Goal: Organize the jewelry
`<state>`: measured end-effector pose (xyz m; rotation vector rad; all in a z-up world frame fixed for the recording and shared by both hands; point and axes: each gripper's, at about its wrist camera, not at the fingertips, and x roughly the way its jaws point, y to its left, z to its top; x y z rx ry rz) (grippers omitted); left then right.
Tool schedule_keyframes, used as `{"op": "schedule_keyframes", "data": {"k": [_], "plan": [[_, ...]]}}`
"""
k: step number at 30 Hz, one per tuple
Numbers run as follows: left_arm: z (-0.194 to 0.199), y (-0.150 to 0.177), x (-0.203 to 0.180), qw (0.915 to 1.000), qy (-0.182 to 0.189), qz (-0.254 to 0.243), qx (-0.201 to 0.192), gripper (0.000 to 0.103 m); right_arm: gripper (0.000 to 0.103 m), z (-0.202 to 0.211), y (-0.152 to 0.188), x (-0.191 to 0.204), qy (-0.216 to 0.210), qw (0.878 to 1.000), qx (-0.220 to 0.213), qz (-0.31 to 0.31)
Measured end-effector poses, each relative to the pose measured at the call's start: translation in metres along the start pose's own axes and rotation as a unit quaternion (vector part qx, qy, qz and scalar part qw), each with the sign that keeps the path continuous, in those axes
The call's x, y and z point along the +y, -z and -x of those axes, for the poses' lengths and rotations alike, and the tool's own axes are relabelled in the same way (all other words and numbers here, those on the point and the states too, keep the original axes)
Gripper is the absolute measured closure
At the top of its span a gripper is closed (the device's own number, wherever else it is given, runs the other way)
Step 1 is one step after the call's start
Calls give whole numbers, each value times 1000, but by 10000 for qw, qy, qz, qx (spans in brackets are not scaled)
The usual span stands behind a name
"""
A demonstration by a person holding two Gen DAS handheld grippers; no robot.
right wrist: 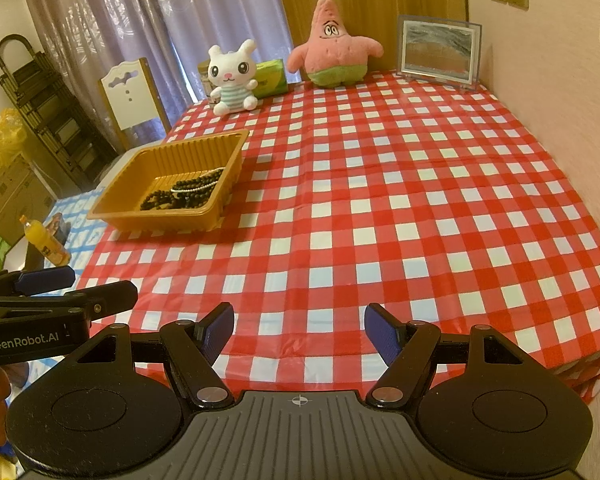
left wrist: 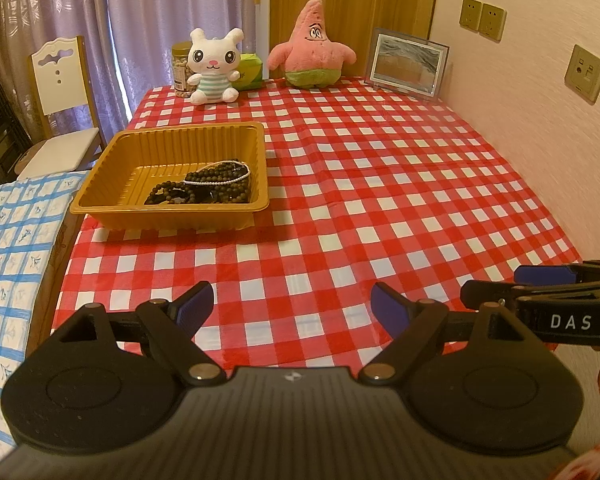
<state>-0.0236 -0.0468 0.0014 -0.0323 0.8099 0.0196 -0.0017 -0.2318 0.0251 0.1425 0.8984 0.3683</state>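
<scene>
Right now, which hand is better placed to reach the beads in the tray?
Probably left. The tray with the beads lies toward the left side of the table, nearer the left gripper. The right gripper would cross over. Both are open and empty.

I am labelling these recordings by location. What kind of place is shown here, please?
Most likely a room in a home. A table with a red checked tablecloth holds two plush toys and a framed picture; lilac curtains hang behind, and a dining chair stands beside the table.
</scene>
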Motion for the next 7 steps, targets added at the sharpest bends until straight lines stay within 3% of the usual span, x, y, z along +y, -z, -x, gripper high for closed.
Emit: {"op": "schedule_keyframes", "data": {"k": [7], "plan": [[-2, -2, -2, 10000, -14, 38, 12, 18, 31, -1, 0, 2, -5, 10000, 0, 8]]}}
